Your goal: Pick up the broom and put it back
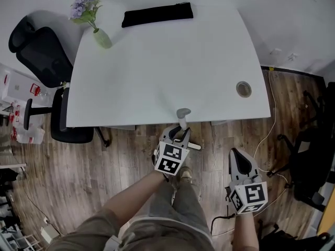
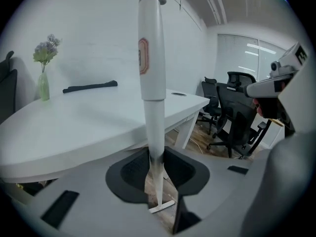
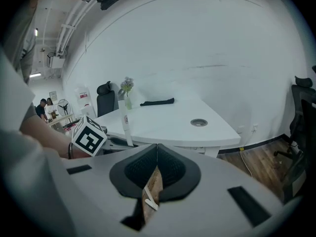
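The broom's white handle (image 1: pixel 182 120) with a grey cap stands upright just in front of the white table's near edge. My left gripper (image 1: pixel 180 135) is shut on it, and in the left gripper view the handle (image 2: pixel 152 73) rises from between the pads (image 2: pixel 129 172). Its lower part and the brush end are hidden. My right gripper (image 1: pixel 239 161) hangs lower and to the right over the wooden floor, shut with nothing in it (image 3: pixel 157 157). From the right gripper view the handle (image 3: pixel 124 125) and the left gripper's marker cube (image 3: pixel 89 136) show to the left.
The white table (image 1: pixel 157 77) carries a vase of purple flowers (image 1: pixel 102 37), a long black strip (image 1: pixel 157 14) and a round cable grommet (image 1: pixel 243 89). Black office chairs stand at the left (image 1: pixel 42 56) and right (image 1: pixel 314 161). A cable (image 1: pixel 269 135) trails over the floor.
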The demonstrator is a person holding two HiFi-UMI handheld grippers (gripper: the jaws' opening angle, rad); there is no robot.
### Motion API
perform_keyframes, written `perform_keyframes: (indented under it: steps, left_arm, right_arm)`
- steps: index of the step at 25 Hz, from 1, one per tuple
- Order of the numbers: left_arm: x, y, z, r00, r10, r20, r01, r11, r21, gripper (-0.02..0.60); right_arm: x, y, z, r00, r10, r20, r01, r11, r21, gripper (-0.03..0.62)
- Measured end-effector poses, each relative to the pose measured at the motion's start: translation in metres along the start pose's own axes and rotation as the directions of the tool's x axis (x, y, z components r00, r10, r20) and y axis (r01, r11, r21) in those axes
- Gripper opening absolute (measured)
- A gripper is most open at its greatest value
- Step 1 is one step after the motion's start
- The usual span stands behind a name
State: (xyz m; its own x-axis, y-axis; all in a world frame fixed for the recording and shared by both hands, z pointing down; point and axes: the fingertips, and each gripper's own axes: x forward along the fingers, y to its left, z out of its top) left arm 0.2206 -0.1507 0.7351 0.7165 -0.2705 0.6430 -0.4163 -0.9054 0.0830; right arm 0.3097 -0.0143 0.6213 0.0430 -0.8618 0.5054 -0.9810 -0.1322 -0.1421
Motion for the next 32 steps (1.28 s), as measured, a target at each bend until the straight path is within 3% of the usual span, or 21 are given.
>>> perform_keyframes:
  steps: [4, 7, 13, 18, 25, 32]
  left_arm:
    - [0.006, 0.005, -0.002, 1.000, 0.011, -0.028, -0.011, 1.000, -0.005, 0.124]
    - [0.005, 0.006, -0.008, 0.999, 0.016, -0.050, -0.017, 1.000, -0.001, 0.221]
    - [-0.026, 0.008, -0.012, 0.997, 0.011, -0.075, -0.012, 1.000, -0.010, 0.223]
    - [-0.072, 0.005, 0.005, 0.998, -0.002, -0.066, 0.002, 1.000, 0.003, 0.222]
    - [-0.149, 0.013, 0.059, 0.999, -0.005, 0.049, 0.006, 1.000, -0.019, 0.169]
    - [-0.236, 0.032, 0.126, 0.983, 0.005, 0.181, -0.004, 1.000, -0.005, 0.150]
  right_arm:
    - [0.001, -0.005, 0.001, 1.000, -0.009, -0.006, 0.010, 1.000, 0.004, 0.031]
    - [0.002, -0.006, 0.006, 1.000, -0.011, -0.004, 0.011, 1.000, 0.005, 0.031]
    - [-0.003, 0.008, 0.037, 1.000, 0.012, 0.027, -0.012, 1.000, -0.008, 0.031]
    - [-0.018, 0.026, 0.085, 0.996, 0.042, 0.077, -0.039, 0.998, -0.045, 0.031]
    - [-0.060, 0.061, 0.167, 0.978, 0.060, 0.199, -0.046, 0.996, -0.077, 0.031]
    - [-0.118, 0.104, 0.246, 0.936, 0.091, 0.341, -0.064, 0.994, -0.092, 0.031]
